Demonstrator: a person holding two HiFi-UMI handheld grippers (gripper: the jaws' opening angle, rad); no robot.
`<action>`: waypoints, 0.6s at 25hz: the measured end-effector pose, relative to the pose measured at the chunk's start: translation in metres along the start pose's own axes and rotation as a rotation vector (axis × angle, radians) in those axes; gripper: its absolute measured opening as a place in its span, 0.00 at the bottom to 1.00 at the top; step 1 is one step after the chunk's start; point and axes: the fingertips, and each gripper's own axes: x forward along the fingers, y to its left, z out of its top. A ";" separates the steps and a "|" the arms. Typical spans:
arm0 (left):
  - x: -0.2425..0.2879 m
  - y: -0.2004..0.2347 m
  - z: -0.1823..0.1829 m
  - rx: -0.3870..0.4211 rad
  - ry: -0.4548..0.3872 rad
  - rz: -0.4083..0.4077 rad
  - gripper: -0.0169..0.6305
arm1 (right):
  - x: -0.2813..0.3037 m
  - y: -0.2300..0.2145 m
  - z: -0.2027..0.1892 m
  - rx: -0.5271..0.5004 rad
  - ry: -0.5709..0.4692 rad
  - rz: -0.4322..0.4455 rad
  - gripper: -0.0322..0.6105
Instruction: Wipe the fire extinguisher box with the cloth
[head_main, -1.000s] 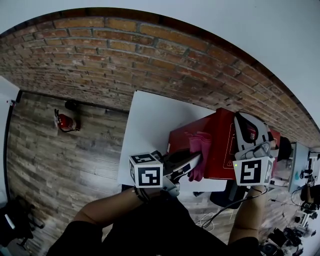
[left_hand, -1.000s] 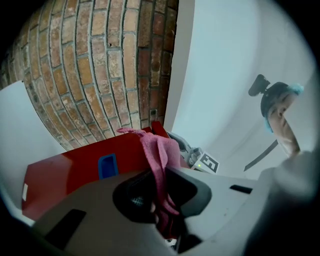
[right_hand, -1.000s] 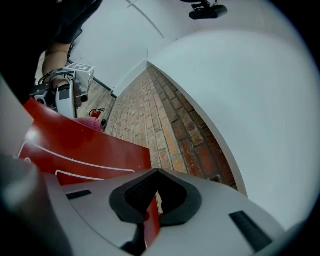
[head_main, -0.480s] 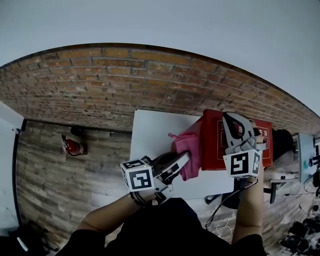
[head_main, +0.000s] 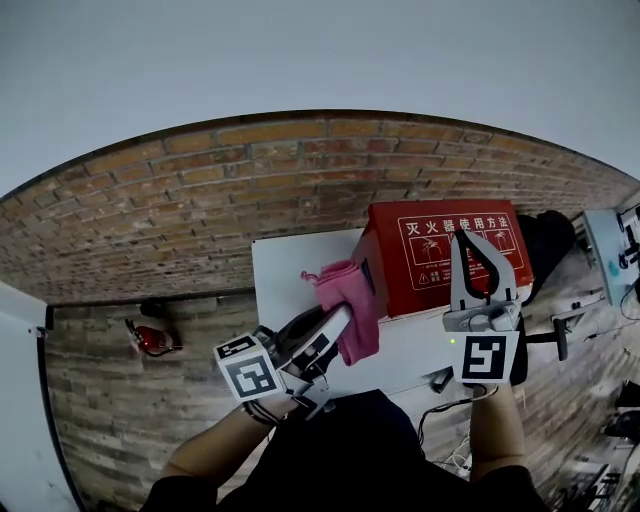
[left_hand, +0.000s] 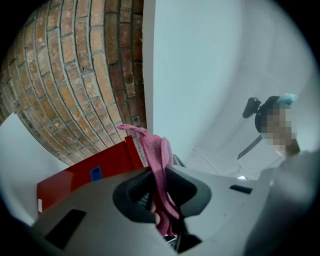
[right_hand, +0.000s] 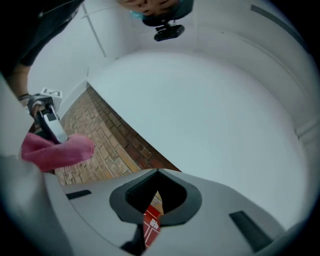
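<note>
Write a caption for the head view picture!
Left gripper holds a pink fabric cloth by the red rectangular fire extinguisher box, gripped by the right gripper, on a white table.

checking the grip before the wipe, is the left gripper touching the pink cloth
Touching. The left gripper view shows the pink cloth pinched between the jaws of the left gripper, its free end sticking out past them.

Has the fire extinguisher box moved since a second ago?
Yes. The fire extinguisher box has tipped upright: its top now overlaps the brick wall, above the white table's far edge.
</note>
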 end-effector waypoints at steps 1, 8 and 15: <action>0.000 -0.004 -0.001 0.005 0.007 -0.007 0.13 | -0.008 -0.001 0.002 0.053 -0.016 -0.010 0.08; 0.005 -0.029 -0.017 0.020 0.026 -0.035 0.13 | -0.056 0.013 0.002 0.339 -0.074 0.090 0.08; 0.014 -0.051 -0.043 0.062 -0.018 -0.033 0.13 | -0.096 0.001 -0.012 0.462 -0.145 0.134 0.08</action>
